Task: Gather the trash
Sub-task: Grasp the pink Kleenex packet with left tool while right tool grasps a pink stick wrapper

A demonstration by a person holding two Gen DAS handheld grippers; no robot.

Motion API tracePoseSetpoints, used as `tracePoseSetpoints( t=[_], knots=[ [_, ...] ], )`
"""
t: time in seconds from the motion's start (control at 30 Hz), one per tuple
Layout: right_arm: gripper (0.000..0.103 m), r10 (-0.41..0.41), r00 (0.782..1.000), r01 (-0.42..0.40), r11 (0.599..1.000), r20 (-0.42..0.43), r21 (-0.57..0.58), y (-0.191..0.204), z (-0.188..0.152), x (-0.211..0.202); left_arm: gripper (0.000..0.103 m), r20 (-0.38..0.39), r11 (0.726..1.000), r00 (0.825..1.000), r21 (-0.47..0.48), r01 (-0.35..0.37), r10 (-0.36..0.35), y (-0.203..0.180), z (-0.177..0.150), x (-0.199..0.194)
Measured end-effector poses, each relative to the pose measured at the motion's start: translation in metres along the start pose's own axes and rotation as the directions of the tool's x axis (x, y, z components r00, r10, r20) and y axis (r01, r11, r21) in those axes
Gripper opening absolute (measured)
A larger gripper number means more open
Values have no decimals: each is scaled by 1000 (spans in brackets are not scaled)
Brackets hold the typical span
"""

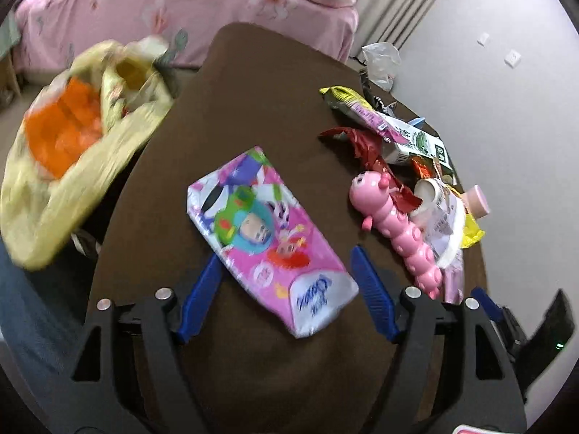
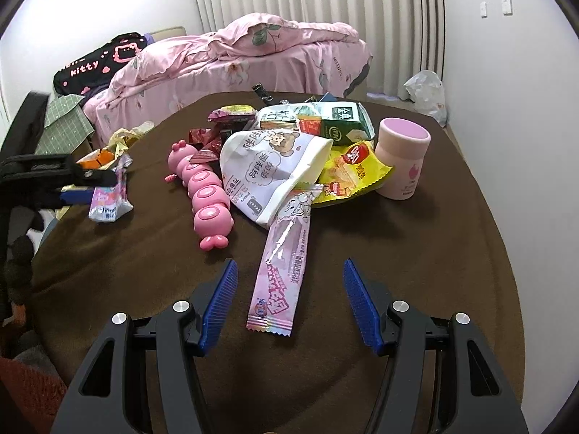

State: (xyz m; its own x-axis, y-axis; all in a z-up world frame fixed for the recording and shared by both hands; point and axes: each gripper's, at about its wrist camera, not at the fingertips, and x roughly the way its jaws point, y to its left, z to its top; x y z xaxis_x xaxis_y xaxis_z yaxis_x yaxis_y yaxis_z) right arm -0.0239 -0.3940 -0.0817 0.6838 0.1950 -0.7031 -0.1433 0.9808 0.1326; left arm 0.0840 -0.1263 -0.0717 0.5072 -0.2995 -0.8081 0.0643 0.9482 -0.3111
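Observation:
My left gripper (image 1: pixel 286 253) is open over the brown table (image 1: pixel 253 108). A pink cartoon tissue pack (image 1: pixel 267 238) lies flat between its blue pads, and a gap shows on the right side. A blurred yellow bag (image 1: pixel 72 152) with orange contents hangs off the table's left edge. In the right wrist view my right gripper (image 2: pixel 290 264) is open, with the near end of a long pink wrapper (image 2: pixel 278 278) lying between its fingers, untouched. Behind it is a heap of trash: a white snack bag (image 2: pixel 267 170), a yellow wrapper (image 2: pixel 354 170) and a green milk carton (image 2: pixel 343 123).
A pink caterpillar toy (image 2: pixel 202 188) lies left of the heap and a pink jar (image 2: pixel 401 159) stands to its right. A bed with a pink quilt (image 2: pixel 253 54) is behind the table. A white plastic bag (image 2: pixel 427 94) sits on the floor by the curtain.

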Motion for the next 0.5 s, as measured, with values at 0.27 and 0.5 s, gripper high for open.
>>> tracePoseSetpoints(
  t=[0.27,0.5],
  knots=[
    [58,-45,999,44,998,-24,-34,6,-1,2,66,30,961,998,269,-65,59,-38,3,27],
    [16,-12,998,10,1000,-61,-22,6,-2,13,25,5,977,1000,214,3,-4,-18,-10,8]
  ],
)
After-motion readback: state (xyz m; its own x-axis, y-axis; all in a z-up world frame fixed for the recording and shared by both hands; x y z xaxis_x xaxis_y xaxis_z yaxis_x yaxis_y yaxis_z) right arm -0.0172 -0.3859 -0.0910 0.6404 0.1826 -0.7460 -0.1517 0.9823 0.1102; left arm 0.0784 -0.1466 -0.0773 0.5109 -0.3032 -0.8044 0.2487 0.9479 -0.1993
